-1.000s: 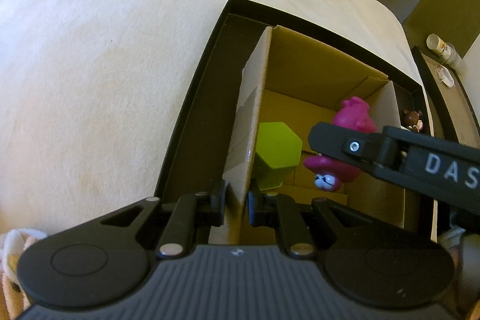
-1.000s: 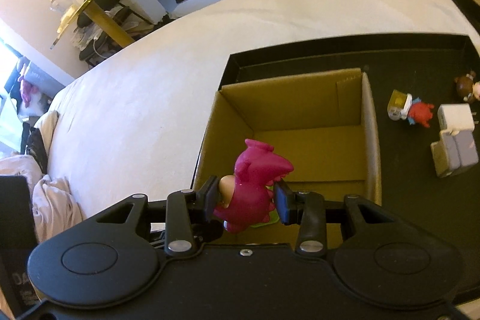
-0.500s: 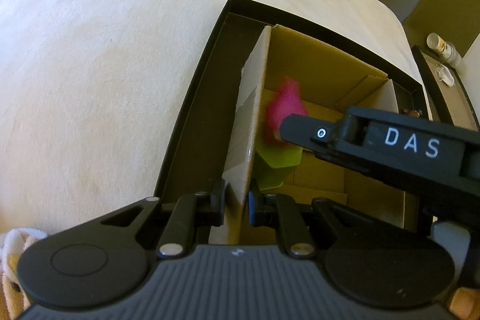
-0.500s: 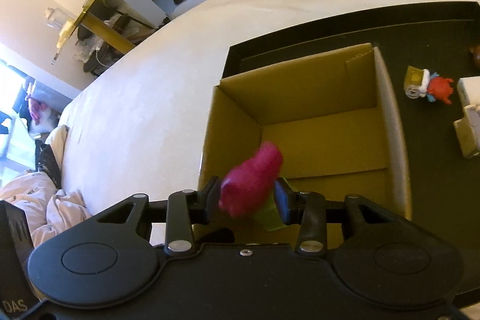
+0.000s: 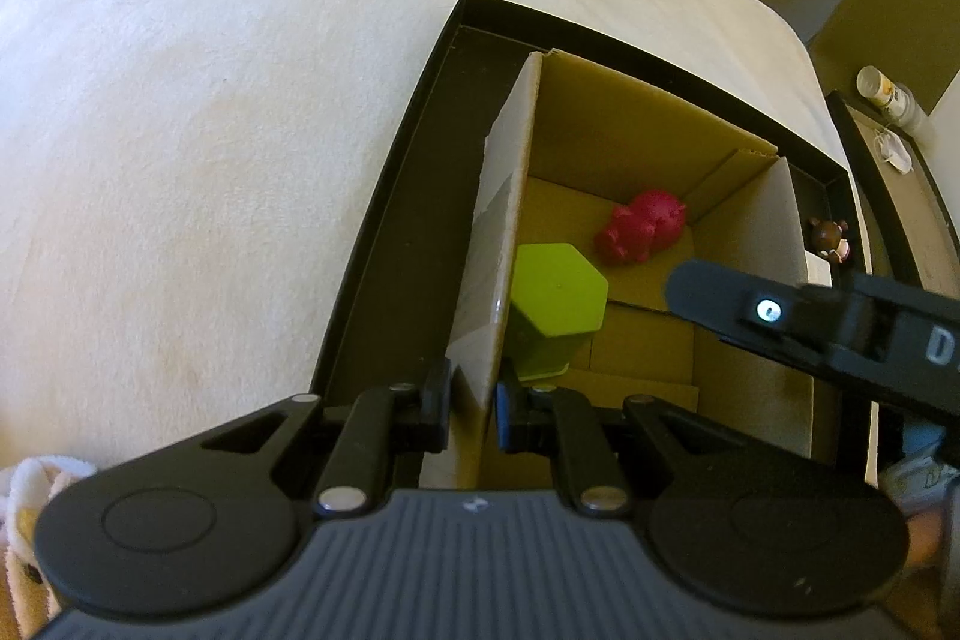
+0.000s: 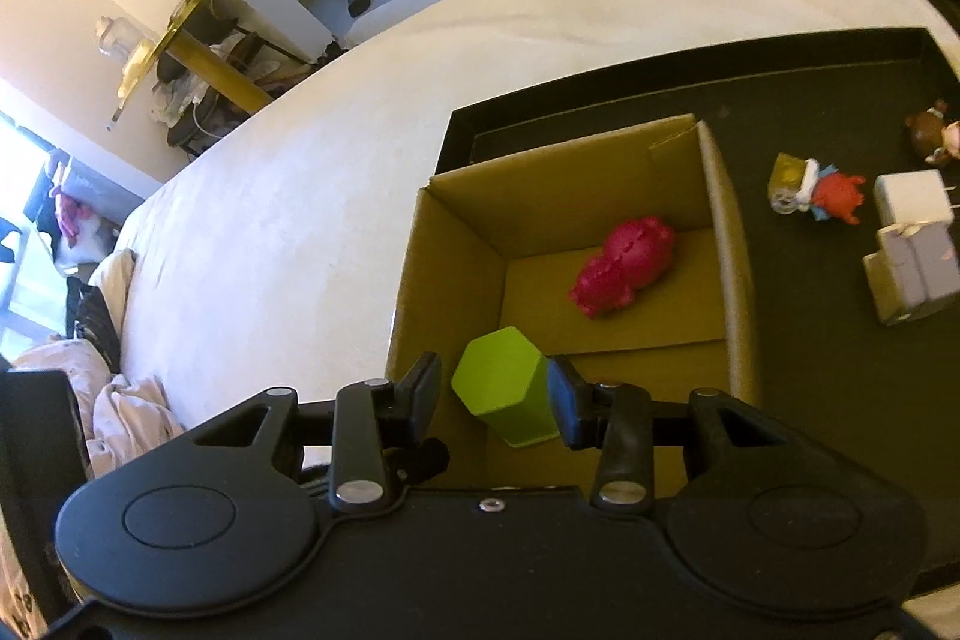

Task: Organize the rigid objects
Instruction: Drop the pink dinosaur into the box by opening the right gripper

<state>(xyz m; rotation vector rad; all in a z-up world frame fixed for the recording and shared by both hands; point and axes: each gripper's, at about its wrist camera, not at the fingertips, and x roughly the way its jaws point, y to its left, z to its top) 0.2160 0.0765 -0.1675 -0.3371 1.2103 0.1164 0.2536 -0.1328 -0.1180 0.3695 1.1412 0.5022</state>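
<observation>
Left gripper (image 5: 472, 403) clamped on box (image 5: 651, 142) wall, near corner, pads either side of cardboard. Right gripper (image 6: 493, 397) hangs over box, nothing between pads; by frames gap reads as open, jaws apart with green cup (image 6: 507, 385) seen below them on box floor. Pink toy (image 6: 624, 265) lies on its side on box floor, near far right corner, apart from cup. Box sits in black tray (image 6: 780, 70) on white bed (image 5: 210, 100). Small figures (image 6: 819, 190) and white blocks (image 6: 912, 244) on tray right of box
</observation>
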